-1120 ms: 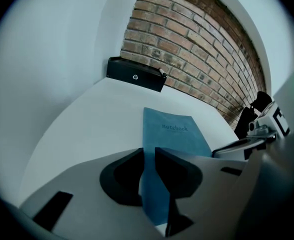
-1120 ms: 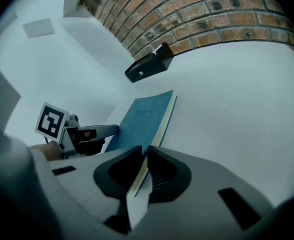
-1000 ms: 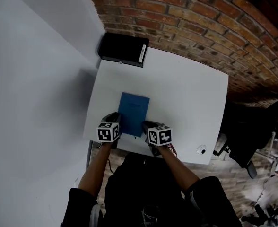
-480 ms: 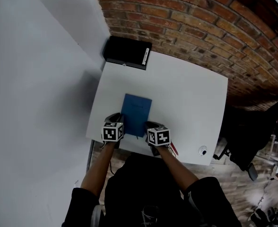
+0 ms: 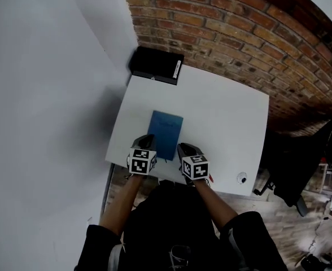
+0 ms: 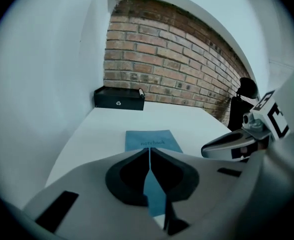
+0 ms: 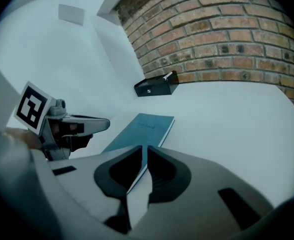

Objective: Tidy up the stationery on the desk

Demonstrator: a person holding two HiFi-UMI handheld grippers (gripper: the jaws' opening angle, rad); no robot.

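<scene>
As left tongs (image 6: 149, 151) finish closing on nothing | right tongs (image 7: 142, 151) barely apart, empty | notebook (image 5: 165, 131) flat at 12 o'clock, not yet gripped

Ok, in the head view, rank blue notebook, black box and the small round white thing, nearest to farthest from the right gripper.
1. blue notebook, just left of the right gripper.
2. small round white thing, right, near desk edge.
3. black box, far left corner.
</scene>
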